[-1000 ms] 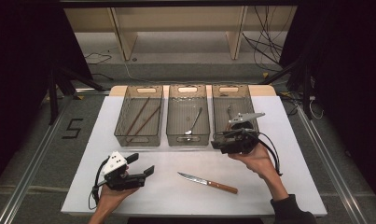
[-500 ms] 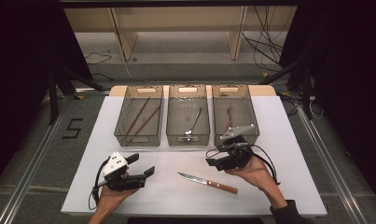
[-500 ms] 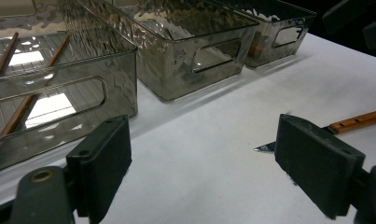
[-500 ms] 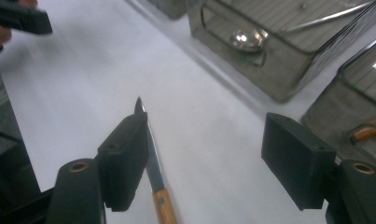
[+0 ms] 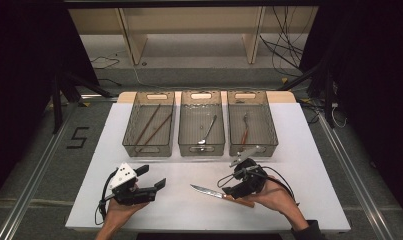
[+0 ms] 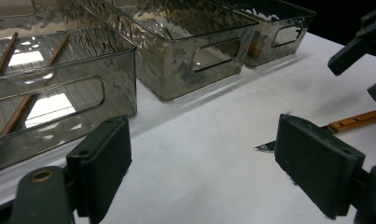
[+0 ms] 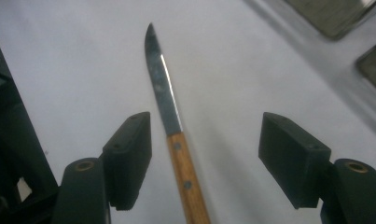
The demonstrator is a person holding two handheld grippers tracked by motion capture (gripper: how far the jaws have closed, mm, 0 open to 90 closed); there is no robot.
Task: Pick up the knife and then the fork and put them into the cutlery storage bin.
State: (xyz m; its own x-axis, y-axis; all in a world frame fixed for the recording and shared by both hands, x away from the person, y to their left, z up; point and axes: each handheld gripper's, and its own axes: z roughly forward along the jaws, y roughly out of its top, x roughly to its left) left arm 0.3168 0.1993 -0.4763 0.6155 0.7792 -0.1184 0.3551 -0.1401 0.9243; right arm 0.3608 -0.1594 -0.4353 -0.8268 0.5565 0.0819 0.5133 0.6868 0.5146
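Observation:
A knife (image 5: 214, 193) with a wooden handle lies on the white table top (image 5: 299, 165), its blade pointing left. My right gripper (image 5: 228, 189) hovers low over its handle end. In the right gripper view the knife (image 7: 172, 126) runs between the two jaws, nearer the left pad (image 7: 129, 154), and neither pad touches it. Those jaws of my right gripper (image 7: 206, 137) have just been closing a little and stand open. My left gripper (image 5: 151, 177) rests at the front left, open and empty, and in its own view (image 6: 204, 156) the knife (image 6: 353, 122) lies beyond its right pad.
Three clear bins stand in a row behind. The left bin (image 5: 148, 150) holds two chopsticks (image 5: 151, 125), the middle bin (image 5: 201, 149) a spoon (image 5: 207, 131), the right bin (image 5: 272, 125) a brown-handled utensil (image 5: 244, 129). The table's front edge is close to both hands.
My right gripper has come down and forward from the right bin's front edge to the knife's handle. The left gripper has stayed put.

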